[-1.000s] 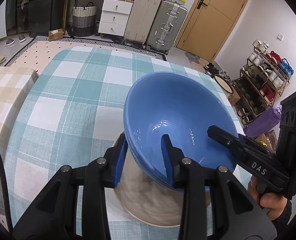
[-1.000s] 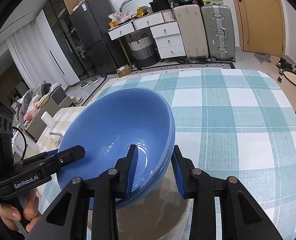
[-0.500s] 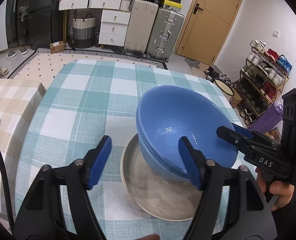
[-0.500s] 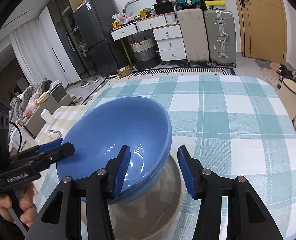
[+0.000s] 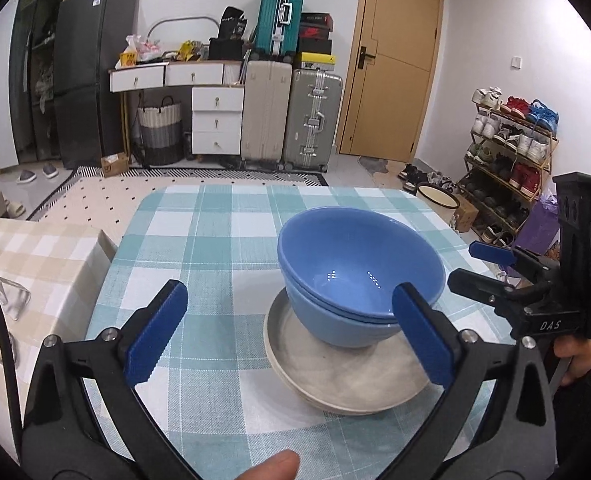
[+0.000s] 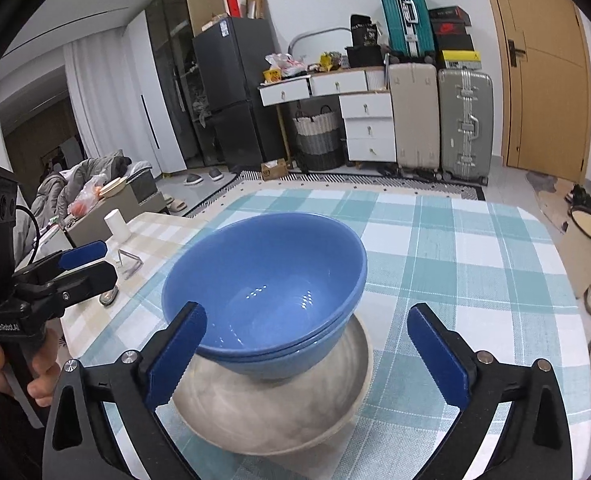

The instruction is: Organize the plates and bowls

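Note:
Two nested blue bowls [image 5: 355, 276] stand on a beige plate [image 5: 335, 376] on the teal checked tablecloth [image 5: 215, 248]. The same stack of bowls [image 6: 267, 284] and plate [image 6: 279, 412] shows in the right wrist view. My left gripper [image 5: 291, 332] is open and empty, pulled back from the bowls on their near left. My right gripper [image 6: 305, 356] is open and empty, just short of the stack. Each gripper shows in the other's view, the right gripper [image 5: 483, 268] to the right and the left gripper [image 6: 83, 260] to the left.
A second table with a beige checked cloth [image 5: 27, 264] adjoins on the left, with a glass item [image 6: 129, 262] and a white cup [image 6: 117, 224]. Suitcases [image 5: 291, 116], drawers and a fridge stand behind. A shoe rack [image 5: 511, 148] is at the right.
Both grippers let go of the blue bowls' rim, opened wide and drew back. The bowls now rest on the plate.

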Demonstrator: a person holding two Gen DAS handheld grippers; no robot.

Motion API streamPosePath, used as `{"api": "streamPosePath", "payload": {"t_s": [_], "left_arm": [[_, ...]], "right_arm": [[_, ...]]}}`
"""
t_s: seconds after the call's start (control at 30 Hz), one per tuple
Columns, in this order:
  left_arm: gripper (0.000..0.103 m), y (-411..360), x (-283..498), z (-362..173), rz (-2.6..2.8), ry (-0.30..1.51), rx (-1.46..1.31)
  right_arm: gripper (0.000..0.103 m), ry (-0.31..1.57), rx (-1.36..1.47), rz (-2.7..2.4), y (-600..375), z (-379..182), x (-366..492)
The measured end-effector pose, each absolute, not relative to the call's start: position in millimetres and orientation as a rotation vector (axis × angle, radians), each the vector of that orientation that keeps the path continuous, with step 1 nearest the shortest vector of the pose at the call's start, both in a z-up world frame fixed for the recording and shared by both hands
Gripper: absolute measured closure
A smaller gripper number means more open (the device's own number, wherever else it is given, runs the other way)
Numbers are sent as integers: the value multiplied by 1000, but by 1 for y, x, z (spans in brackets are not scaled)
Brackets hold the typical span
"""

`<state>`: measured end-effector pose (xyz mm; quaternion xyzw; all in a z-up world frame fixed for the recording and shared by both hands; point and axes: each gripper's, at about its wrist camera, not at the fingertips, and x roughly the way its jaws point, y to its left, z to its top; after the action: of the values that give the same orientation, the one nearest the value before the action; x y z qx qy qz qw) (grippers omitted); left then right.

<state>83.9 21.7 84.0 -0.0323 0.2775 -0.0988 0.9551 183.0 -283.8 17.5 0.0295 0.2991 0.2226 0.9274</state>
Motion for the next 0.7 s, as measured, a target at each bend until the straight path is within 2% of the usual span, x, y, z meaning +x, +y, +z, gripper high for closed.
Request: {"api": "streamPosePath", "payload": {"t_s": [0.37,0.7], "left_arm": [[1,31,37,59,-188,522,-83],[1,25,26,24,-161,499,-71]], "right_arm": [[1,531,34,483,-292,8,136],[1,492,0,484,-292,-18,104]]}}
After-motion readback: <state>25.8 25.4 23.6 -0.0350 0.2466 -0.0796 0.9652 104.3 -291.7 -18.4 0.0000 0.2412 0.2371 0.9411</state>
